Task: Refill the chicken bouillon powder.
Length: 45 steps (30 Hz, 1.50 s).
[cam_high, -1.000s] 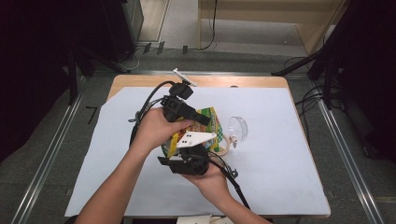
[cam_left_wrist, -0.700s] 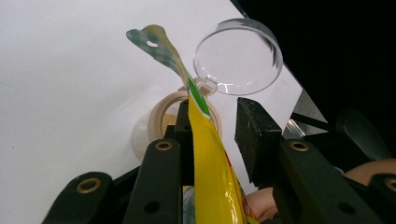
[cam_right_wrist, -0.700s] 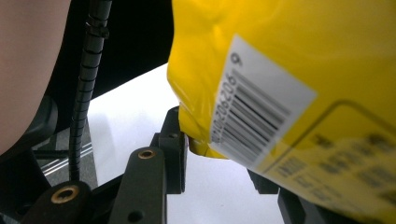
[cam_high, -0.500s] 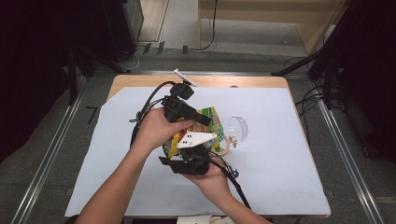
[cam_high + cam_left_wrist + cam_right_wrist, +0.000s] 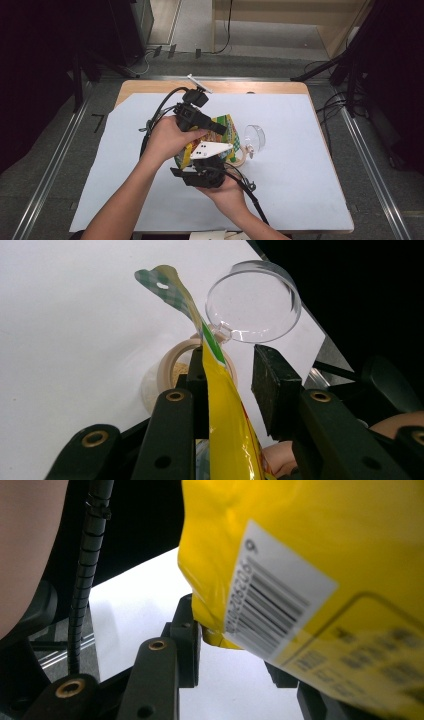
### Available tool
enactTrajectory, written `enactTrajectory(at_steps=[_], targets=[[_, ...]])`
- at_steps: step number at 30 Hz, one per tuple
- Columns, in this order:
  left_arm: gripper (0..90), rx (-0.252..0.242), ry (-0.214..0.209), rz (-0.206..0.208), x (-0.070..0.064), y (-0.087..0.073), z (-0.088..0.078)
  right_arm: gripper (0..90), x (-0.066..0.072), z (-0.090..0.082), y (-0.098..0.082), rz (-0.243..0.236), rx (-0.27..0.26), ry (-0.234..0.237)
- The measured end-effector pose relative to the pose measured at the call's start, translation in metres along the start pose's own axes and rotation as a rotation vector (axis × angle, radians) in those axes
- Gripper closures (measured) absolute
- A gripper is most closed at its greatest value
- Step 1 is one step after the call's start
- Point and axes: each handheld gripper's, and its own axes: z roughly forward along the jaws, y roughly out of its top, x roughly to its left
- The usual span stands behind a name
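A yellow snack bag (image 5: 226,126) with a green checked top hangs over the middle of the white sheet. In the left gripper view the bag (image 5: 225,430) runs edge-on between my left gripper's (image 5: 227,375) jaws: it lies against the left pad, and the right pad (image 5: 275,385) stands a little off it. My right gripper (image 5: 232,647) is shut on the bag's (image 5: 300,555) bottom corner beside the barcode. In the high view the left gripper (image 5: 217,131) is above the bag and the right gripper (image 5: 202,160) below it. A tan round tub (image 5: 172,375) with brownish grains and a hinged clear lid (image 5: 252,302) sits under the bag's top.
The tub (image 5: 239,157) and its lid (image 5: 255,137) lie just right of the hands. A white sheet (image 5: 300,175) covers most of the wooden table (image 5: 150,87). Black cables trail from both grippers. Papers (image 5: 215,235) stick out at the front edge.
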Motion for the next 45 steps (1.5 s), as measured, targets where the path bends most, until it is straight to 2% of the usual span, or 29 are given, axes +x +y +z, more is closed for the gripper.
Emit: enactTrajectory(at_steps=[31, 34, 37, 45], targets=[[71.2, 0.006, 0.002, 0.001, -0.0006, -0.0006, 0.0008, 65.2, -0.0004, -0.0002, -0.0013, -0.004, 0.008, 0.000], [72.0, 0.005, -0.005, -0.005, 0.0001, -0.0007, 0.0006, 65.3, 0.0009, -0.0004, -0.0008, -0.011, 0.010, -0.006], [72.3, 0.008, -0.009, -0.006, 0.0006, -0.0009, 0.0000, 66.5, 0.0038, 0.0000, -0.0006, -0.047, 0.016, -0.027], [71.8, 0.011, -0.005, -0.006, -0.0010, -0.0010, 0.0006, 66.9, 0.0015, 0.0010, -0.0020, -0.038, 0.014, -0.019]])
